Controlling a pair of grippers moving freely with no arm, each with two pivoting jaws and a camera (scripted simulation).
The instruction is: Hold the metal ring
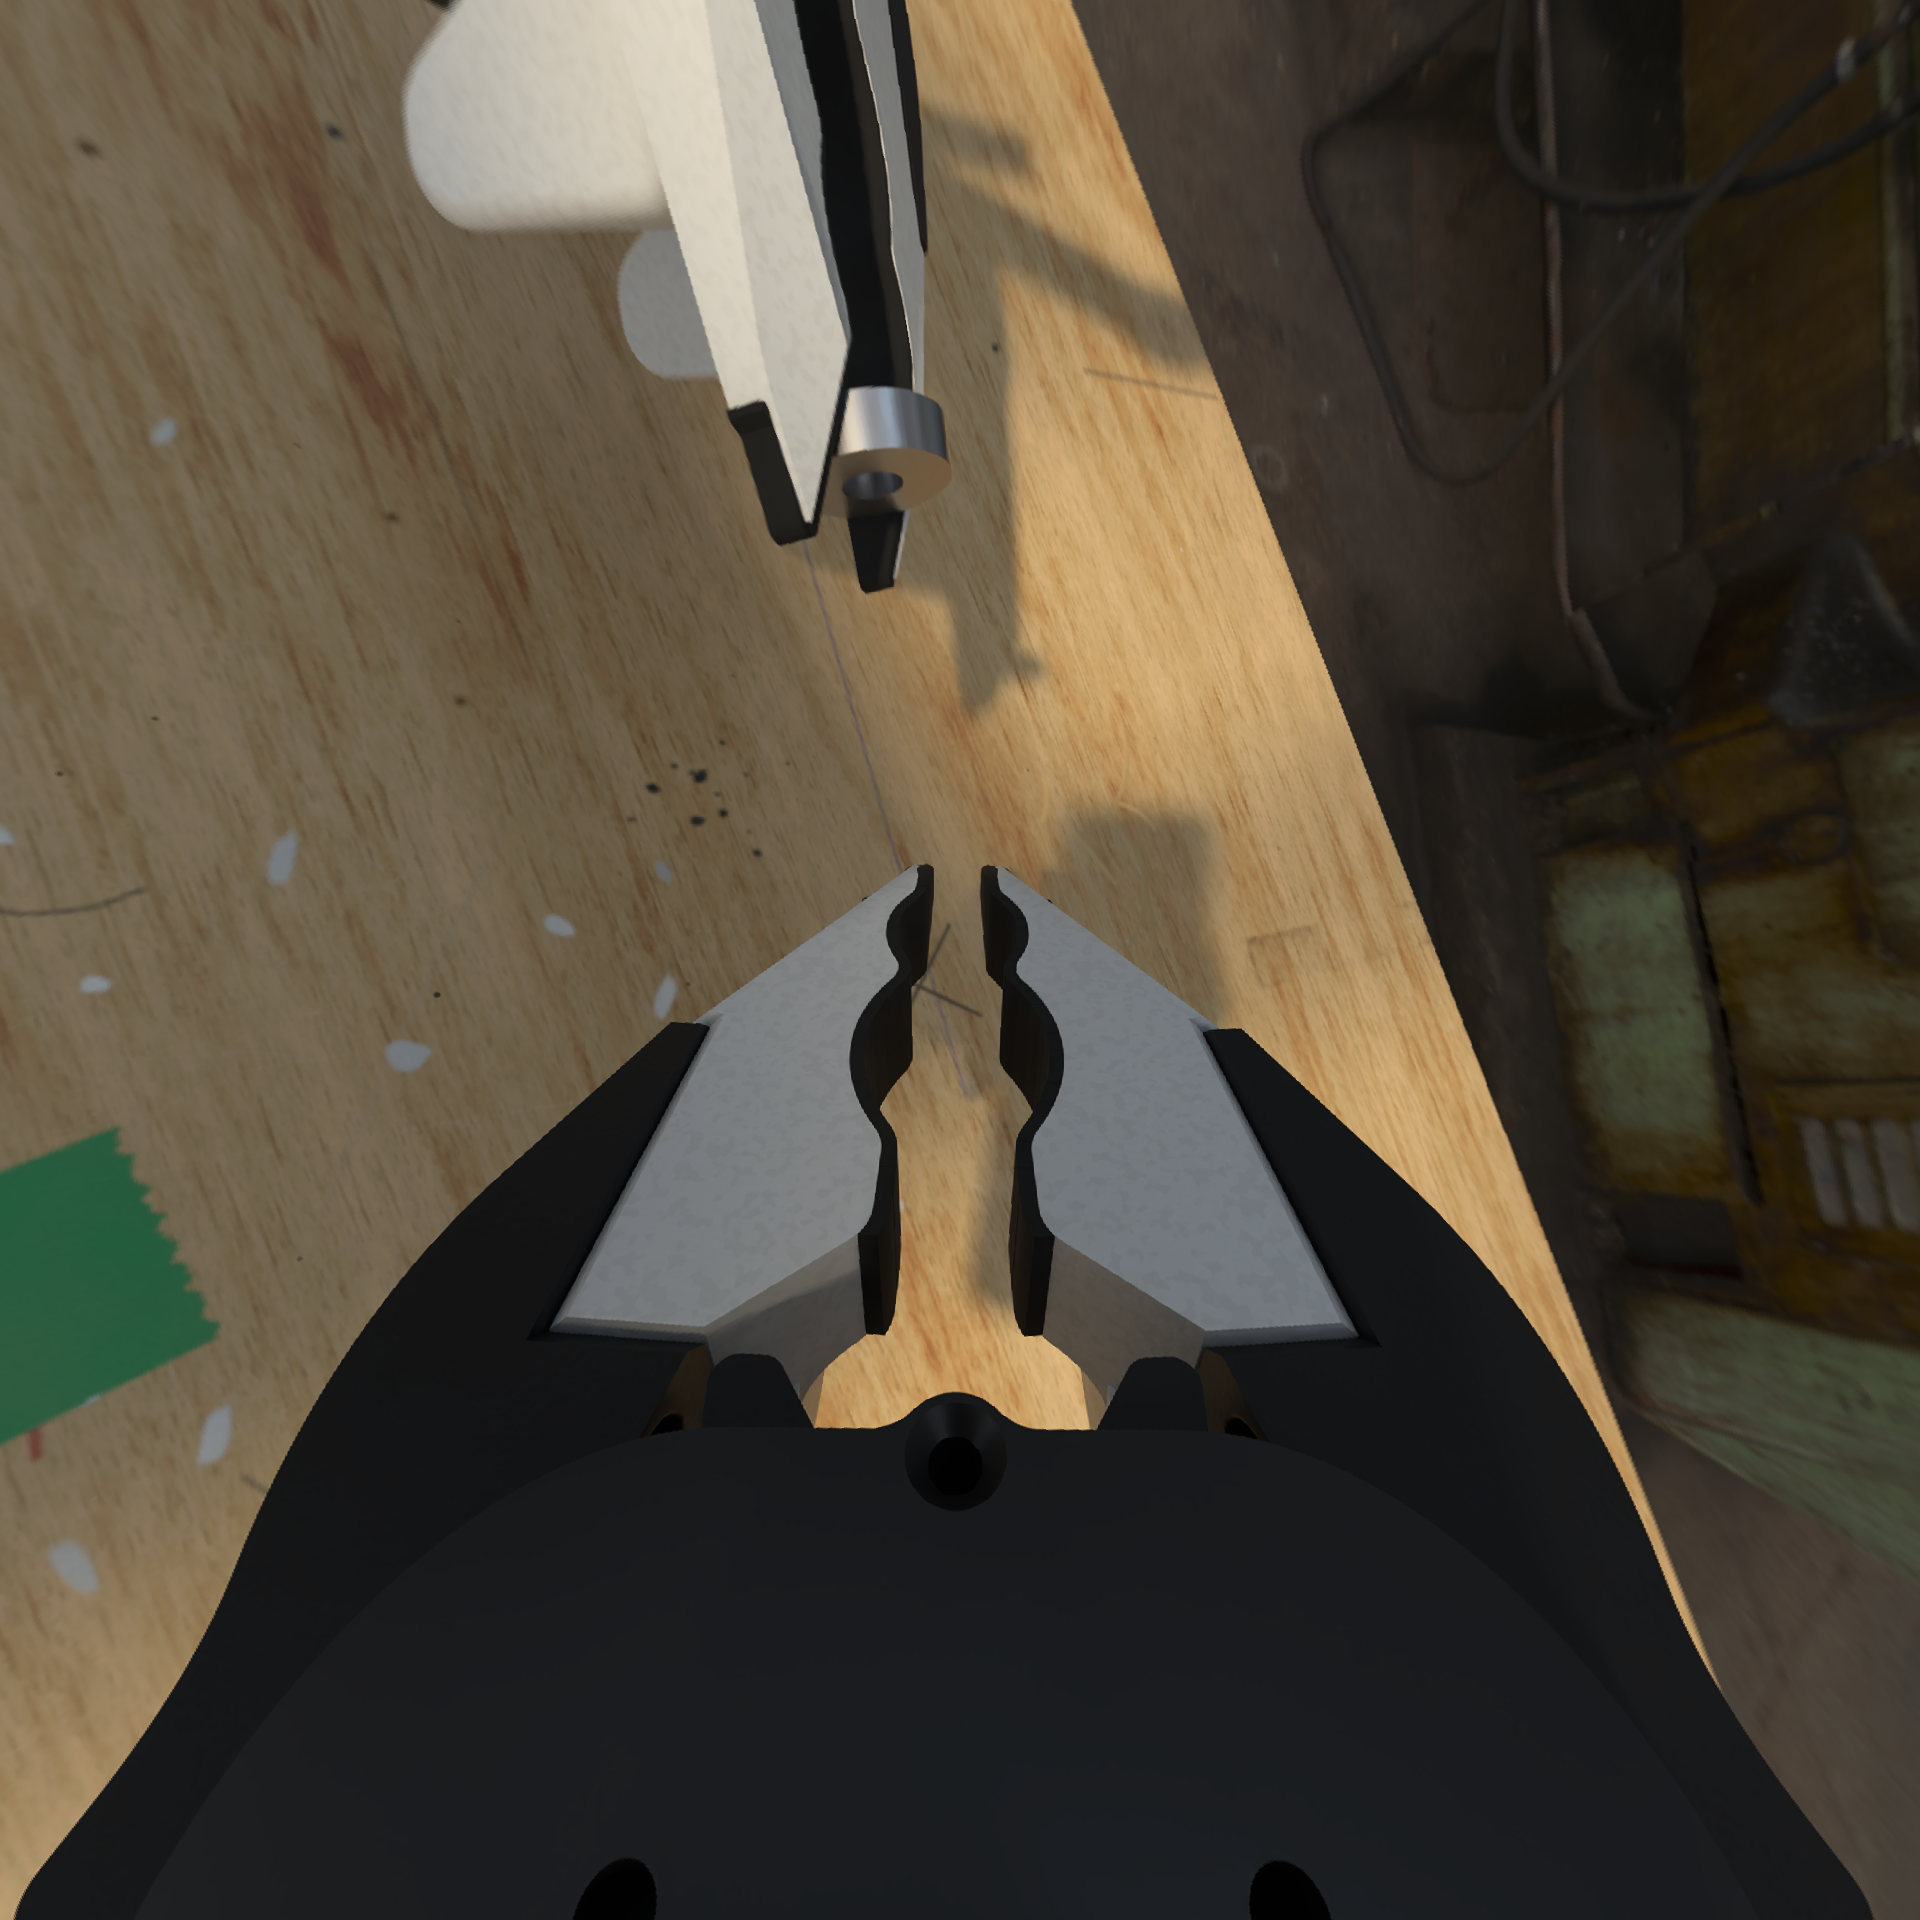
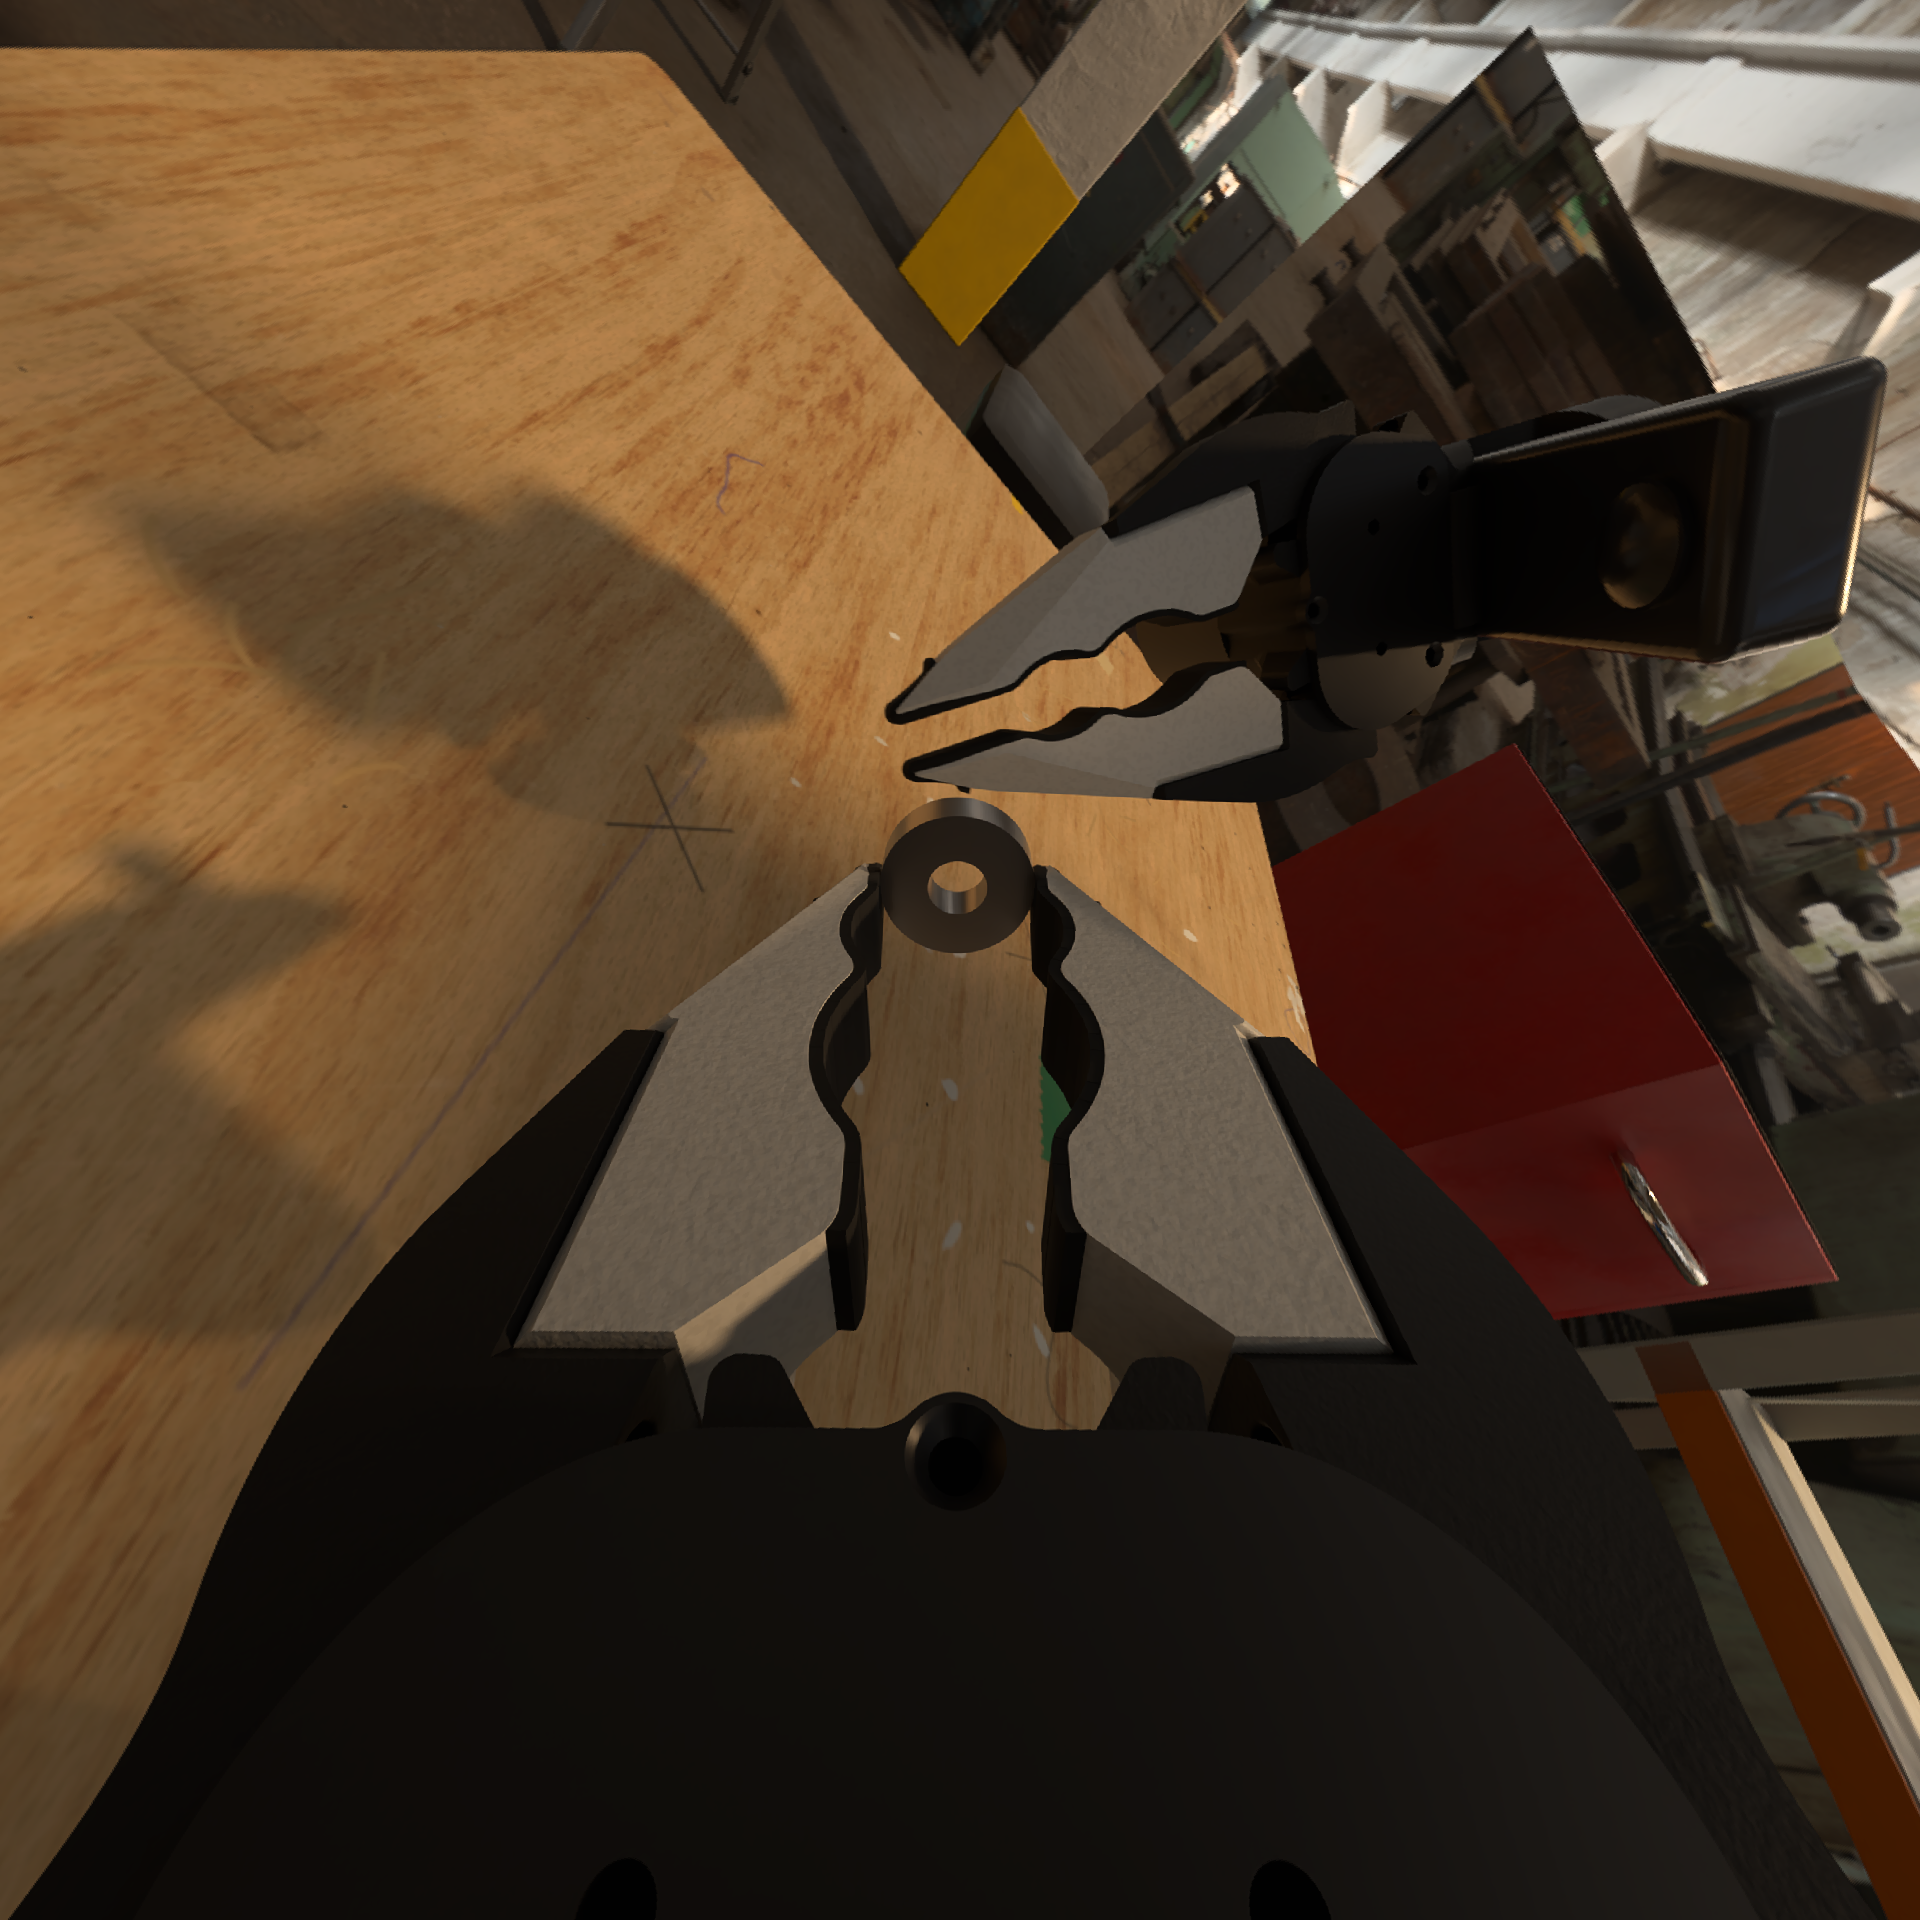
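The metal ring (image 2: 954, 888), a short steel cylinder with a centre hole, is clamped between my right gripper's (image 2: 956, 883) fingertips, held above the wooden table (image 2: 416, 312). In the left wrist view the ring (image 1: 894, 457) shows at the tip of the right gripper (image 1: 836, 551), which comes down from the top. My left gripper (image 1: 956, 883) is empty, its jaws only a narrow gap apart, some way short of the ring. In the right wrist view the left gripper (image 2: 904, 743) comes in from the right, its tips just above the ring and not touching it.
The table's edge (image 1: 1299, 727) runs diagonally on the right, with dark workshop clutter beyond. A red box (image 2: 1507, 1039) stands past the table's right edge. A green scrap (image 1: 83, 1278) lies on the table at the left. A yellow panel (image 2: 987, 223) stands far behind.
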